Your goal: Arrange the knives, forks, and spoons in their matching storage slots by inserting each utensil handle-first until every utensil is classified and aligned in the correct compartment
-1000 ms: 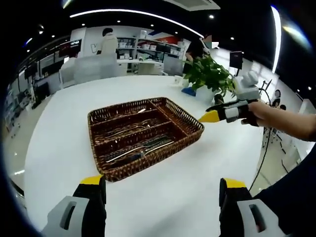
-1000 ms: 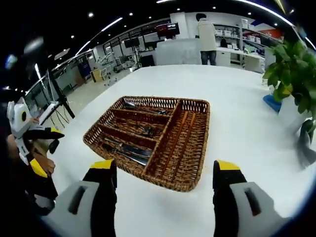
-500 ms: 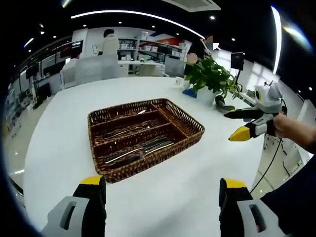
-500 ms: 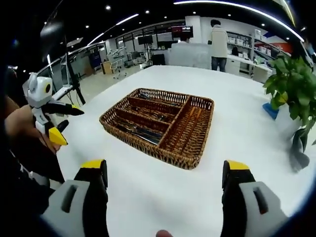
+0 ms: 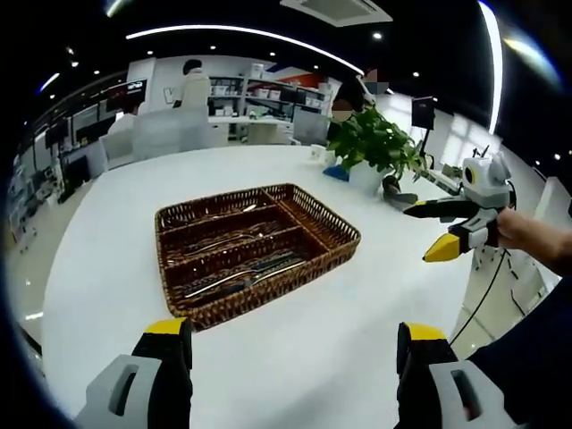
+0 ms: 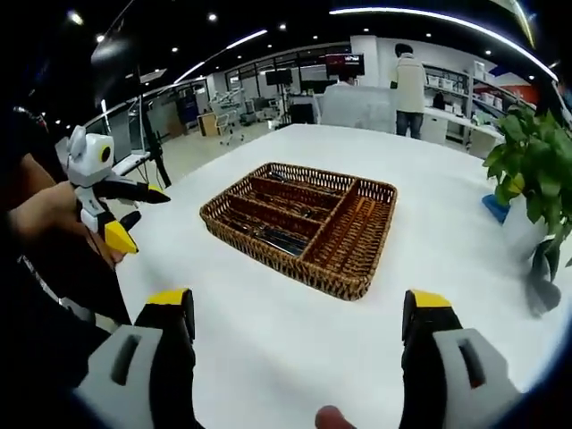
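the wicker tray (image 5: 335, 234) with its cutlery (image 5: 234, 275) is sitting mid-table (image 5: 107, 232) while both grippers, left (image 5: 292, 353) and right (image 6: 302, 326), are pulling back with jaws spread and empty, suggesting sorting is finishing.

brown woven basket (image 5: 344, 243); white table (image 5: 107, 232)

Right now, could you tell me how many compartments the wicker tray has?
4: three long slots side by side holding utensils, and one cross slot, apparently bare, at the end of the wicker tray nearer the potted plant.
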